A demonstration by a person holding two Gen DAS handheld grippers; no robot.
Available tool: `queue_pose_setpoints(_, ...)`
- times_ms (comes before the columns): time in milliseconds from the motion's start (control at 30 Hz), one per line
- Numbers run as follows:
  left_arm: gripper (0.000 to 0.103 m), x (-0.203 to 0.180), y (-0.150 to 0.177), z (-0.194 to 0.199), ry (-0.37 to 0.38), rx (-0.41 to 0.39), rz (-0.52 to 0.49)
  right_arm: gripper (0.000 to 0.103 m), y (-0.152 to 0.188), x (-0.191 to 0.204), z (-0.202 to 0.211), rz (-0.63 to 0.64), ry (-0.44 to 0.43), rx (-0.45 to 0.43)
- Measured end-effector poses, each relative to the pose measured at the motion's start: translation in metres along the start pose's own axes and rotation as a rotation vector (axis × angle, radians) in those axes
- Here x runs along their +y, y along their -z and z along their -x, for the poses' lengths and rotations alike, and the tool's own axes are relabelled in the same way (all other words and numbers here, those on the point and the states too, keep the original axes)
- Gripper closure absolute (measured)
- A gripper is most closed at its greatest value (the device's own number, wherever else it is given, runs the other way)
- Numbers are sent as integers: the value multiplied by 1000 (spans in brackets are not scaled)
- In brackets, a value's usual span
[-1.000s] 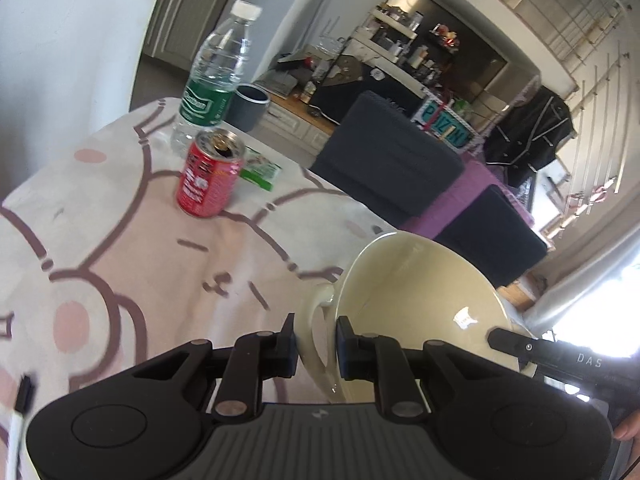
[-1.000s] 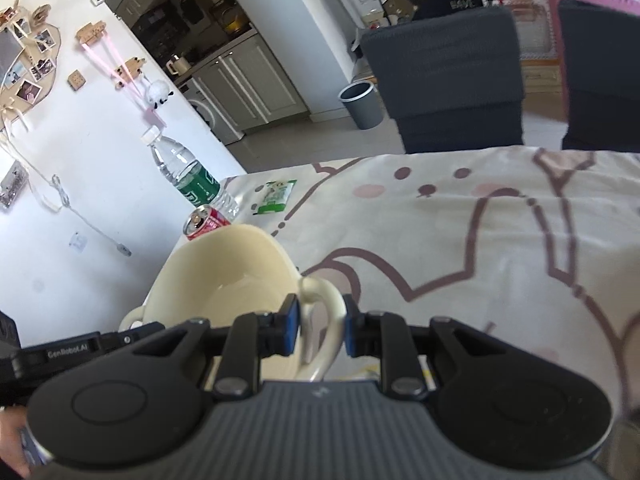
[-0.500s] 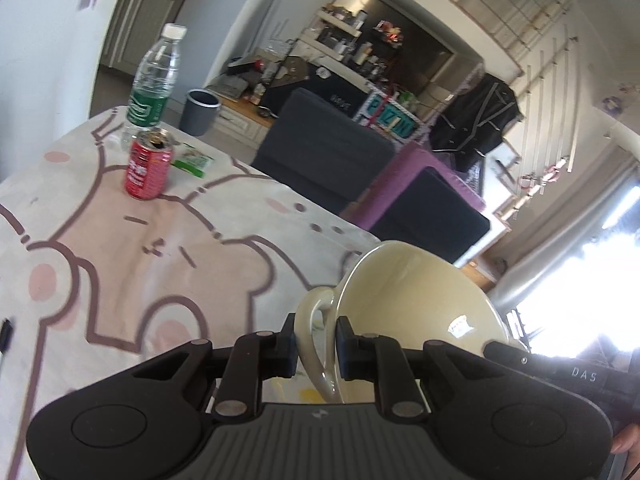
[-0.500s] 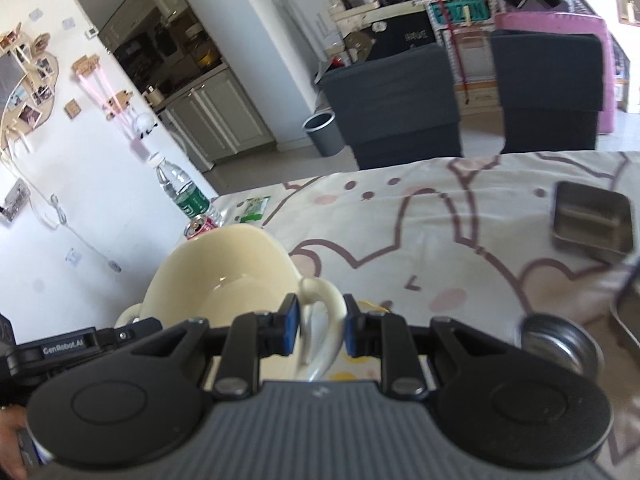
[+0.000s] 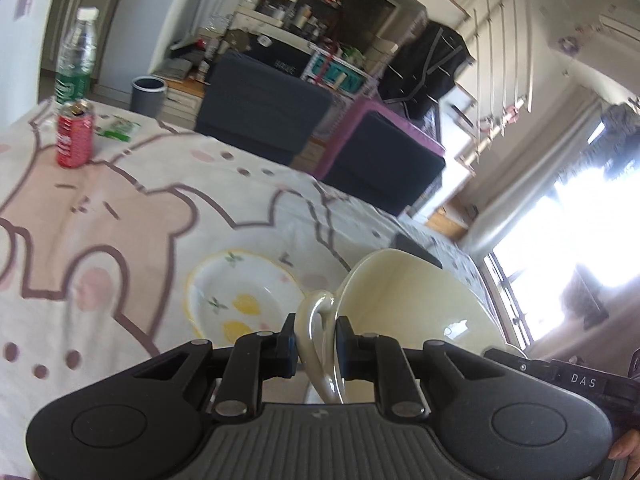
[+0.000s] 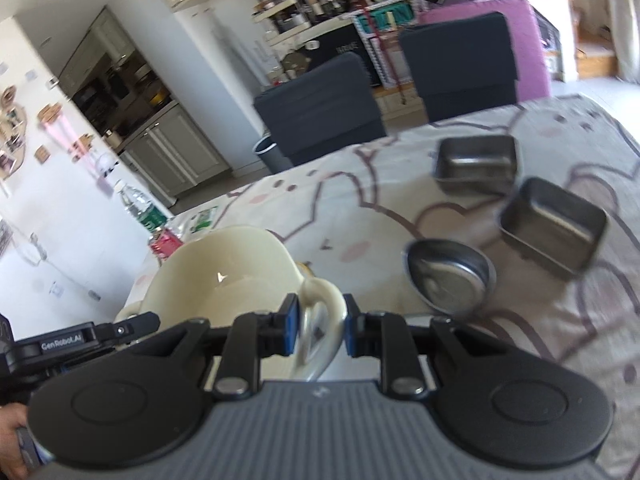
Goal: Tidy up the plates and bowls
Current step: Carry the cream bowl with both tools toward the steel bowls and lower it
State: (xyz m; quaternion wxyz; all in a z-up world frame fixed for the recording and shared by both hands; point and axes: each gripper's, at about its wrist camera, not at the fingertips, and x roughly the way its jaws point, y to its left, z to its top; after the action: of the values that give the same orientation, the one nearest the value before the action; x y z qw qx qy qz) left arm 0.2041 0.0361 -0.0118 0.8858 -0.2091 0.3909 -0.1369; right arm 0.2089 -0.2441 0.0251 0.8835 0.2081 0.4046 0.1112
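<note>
A cream two-handled bowl (image 5: 416,304) hangs above the table between both grippers. My left gripper (image 5: 316,346) is shut on one looped handle. In the right wrist view the same cream bowl (image 6: 224,272) shows, with my right gripper (image 6: 318,330) shut on its other handle. A white plate with yellow rim and lemon print (image 5: 240,300) lies on the tablecloth just under and left of the bowl. Two square steel trays (image 6: 476,162) (image 6: 554,226) and a round steel dish (image 6: 450,276) sit to the right.
A red can (image 5: 75,134), a water bottle (image 5: 76,64) and a green packet (image 5: 118,128) stand at the table's far left corner. Two dark chairs (image 6: 320,112) face the far edge. The other gripper's arm (image 5: 576,378) and a hand show at the right.
Both grippers carried the cream bowl sideways across the table, away from the can and bottle. The lemon plate and the steel trays and dish have come into view.
</note>
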Motion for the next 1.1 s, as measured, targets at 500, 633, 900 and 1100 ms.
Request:
queue_pose_setpoints(500,84,-20,32,-72,58,148,23,76,30,-80,11,-107,116,36)
queue_pose_setpoints(633,83,-9,34,-81,39,175,39,76,30,-76,0,-88,133,76)
queue_pose_setpoints(900,81,18,42,-100,12,225,120,76,27,-69,-26,-35,163,136)
queue_pose_setpoints(1100,78,25,47,-114,-31,271,119,77,30,-63,-38,-10,197,182)
